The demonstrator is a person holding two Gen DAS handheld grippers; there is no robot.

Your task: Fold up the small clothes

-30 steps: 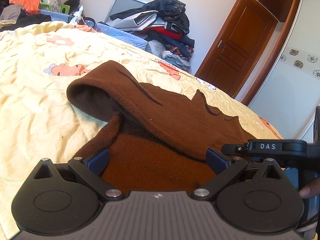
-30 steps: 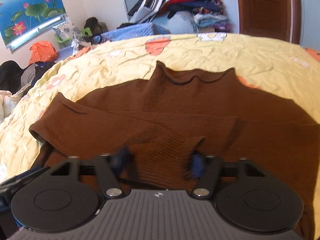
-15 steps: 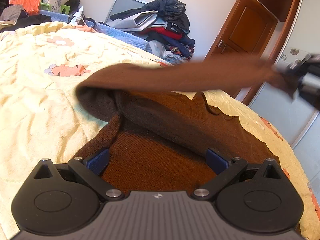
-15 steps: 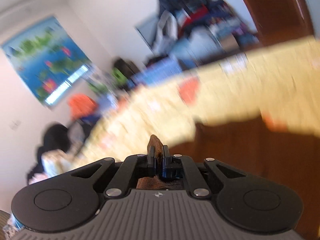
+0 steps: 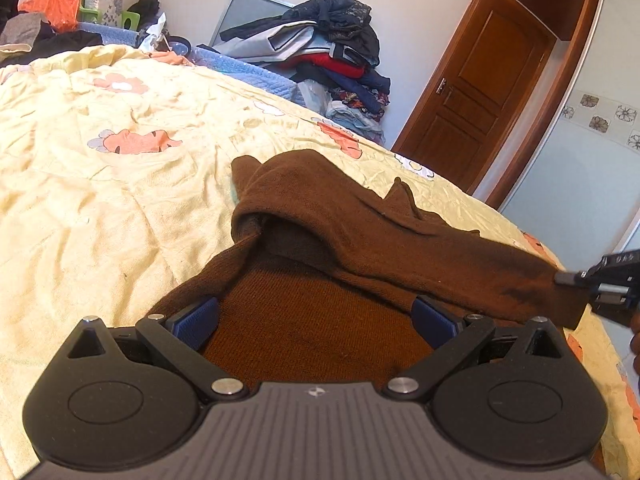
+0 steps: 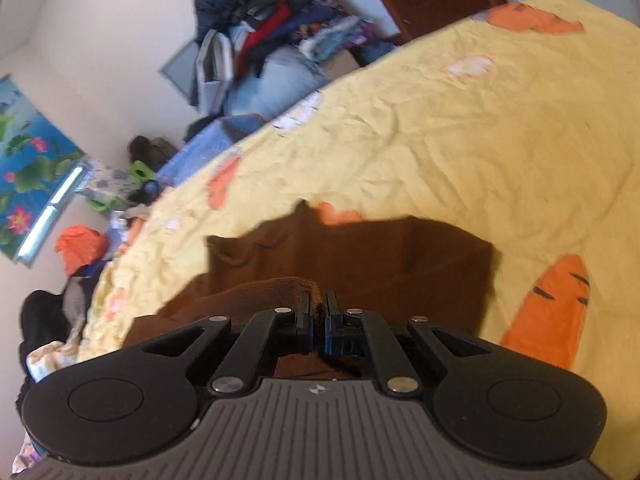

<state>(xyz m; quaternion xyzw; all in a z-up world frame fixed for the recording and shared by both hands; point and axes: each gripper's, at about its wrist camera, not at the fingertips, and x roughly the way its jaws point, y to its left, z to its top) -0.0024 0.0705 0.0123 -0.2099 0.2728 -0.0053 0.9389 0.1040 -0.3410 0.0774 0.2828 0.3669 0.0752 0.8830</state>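
Note:
A brown knitted sweater [image 5: 352, 240] lies on the yellow bedspread [image 5: 100, 184]. One sleeve [image 5: 480, 264] runs across its body toward the right edge of the left wrist view. There my right gripper [image 5: 576, 280] is shut on the sleeve's cuff. In the right wrist view the same gripper [image 6: 318, 312] pinches a bit of brown knit, with the sweater [image 6: 400, 256] below it. My left gripper [image 5: 316, 316] stands open low over the sweater's hem, its blue pads [image 5: 196, 318] wide apart and nothing between them.
A heap of clothes [image 5: 332, 52] rises beyond the bed's far edge, next to a brown door [image 5: 472, 92]. An orange bag [image 5: 52, 0] and other clutter sit at the back left. The bedspread carries orange cartoon prints [image 6: 552, 312].
My right gripper closed on the sleeve's cuff, lifted it and drew it to the right across the sweater, rolling as it went. The left gripper has stayed put.

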